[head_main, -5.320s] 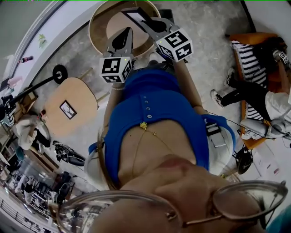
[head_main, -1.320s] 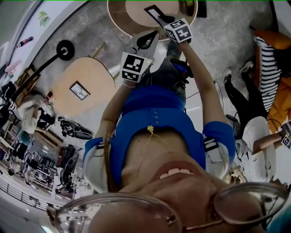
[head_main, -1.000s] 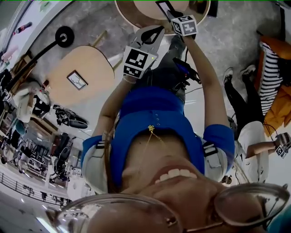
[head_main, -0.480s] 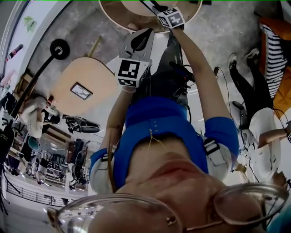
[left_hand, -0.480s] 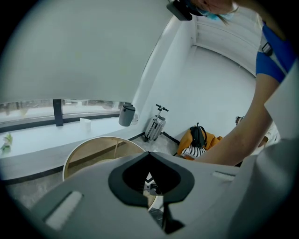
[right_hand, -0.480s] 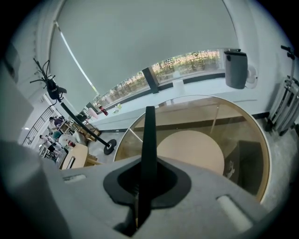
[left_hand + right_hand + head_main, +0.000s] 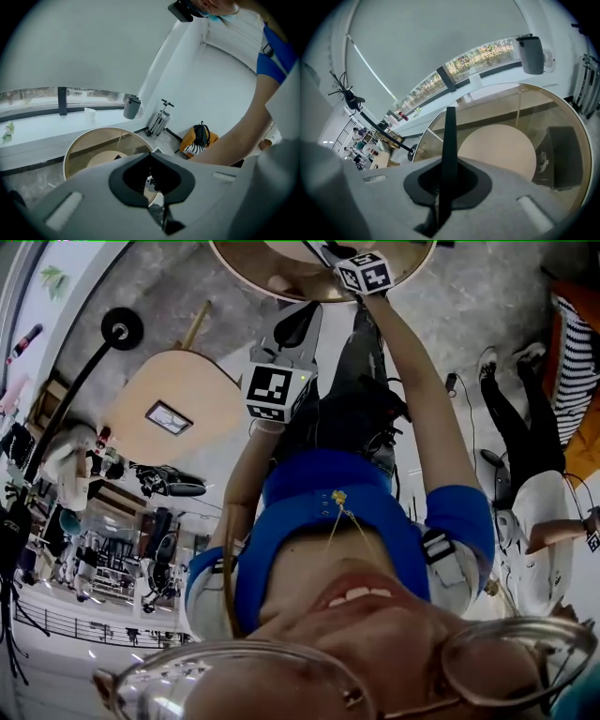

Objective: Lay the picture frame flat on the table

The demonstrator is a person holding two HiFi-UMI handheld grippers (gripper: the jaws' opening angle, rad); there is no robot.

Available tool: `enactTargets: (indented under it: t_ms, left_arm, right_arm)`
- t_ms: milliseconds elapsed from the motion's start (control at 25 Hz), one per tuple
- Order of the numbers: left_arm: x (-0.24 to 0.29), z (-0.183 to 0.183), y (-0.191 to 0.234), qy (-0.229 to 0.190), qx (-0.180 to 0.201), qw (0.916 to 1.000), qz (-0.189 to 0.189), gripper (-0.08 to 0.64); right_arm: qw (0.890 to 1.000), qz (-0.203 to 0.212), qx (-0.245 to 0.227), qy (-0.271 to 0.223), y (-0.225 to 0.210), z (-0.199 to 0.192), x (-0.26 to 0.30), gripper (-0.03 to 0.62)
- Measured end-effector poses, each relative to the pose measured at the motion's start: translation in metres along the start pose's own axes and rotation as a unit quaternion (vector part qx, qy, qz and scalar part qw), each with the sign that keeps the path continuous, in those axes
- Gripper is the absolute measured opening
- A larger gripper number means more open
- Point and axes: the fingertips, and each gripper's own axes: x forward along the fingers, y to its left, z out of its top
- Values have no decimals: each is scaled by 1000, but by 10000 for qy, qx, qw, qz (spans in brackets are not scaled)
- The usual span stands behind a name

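Note:
The picture frame (image 7: 449,136) shows edge-on as a thin black strip standing upright between the jaws of my right gripper (image 7: 446,163), which is shut on it. In the head view that right gripper (image 7: 337,259) reaches over the rim of the round glass-topped table (image 7: 234,261), and the picture frame (image 7: 317,249) barely shows at the picture's top edge. My left gripper (image 7: 302,310) hangs short of the table rim, its jaws together with nothing between them. In the left gripper view the left gripper (image 7: 150,155) points at the round table (image 7: 77,143).
A second round wooden table (image 7: 202,381) at left carries a small framed picture (image 7: 169,416). A black lamp stand (image 7: 117,329) leans beside it. A dark panel (image 7: 562,152) lies at the glass table's right. A seated person (image 7: 534,512) and an orange chair (image 7: 577,334) are at right.
Both grippers have sunk toward the round glass table, the right one still holding the frame. The table rim now fills more of the top of the head view.

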Motion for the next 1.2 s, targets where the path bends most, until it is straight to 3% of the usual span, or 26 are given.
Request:
enactTargets:
  t_ms: [480, 960, 1200]
  left_arm:
    - [10, -16, 10, 71, -125, 9999, -36, 0]
    - [7, -27, 17, 139, -167, 9998, 1, 0]
    - [5, -31, 17, 163, -122, 9998, -19, 0]
  right_arm:
    - [9997, 53, 180, -140, -13, -12, 15, 15]
    - [9940, -569, -927, -132, -25, -18, 18, 88]
    - [9821, -1050, -1548, -239, -25, -12, 15, 115]
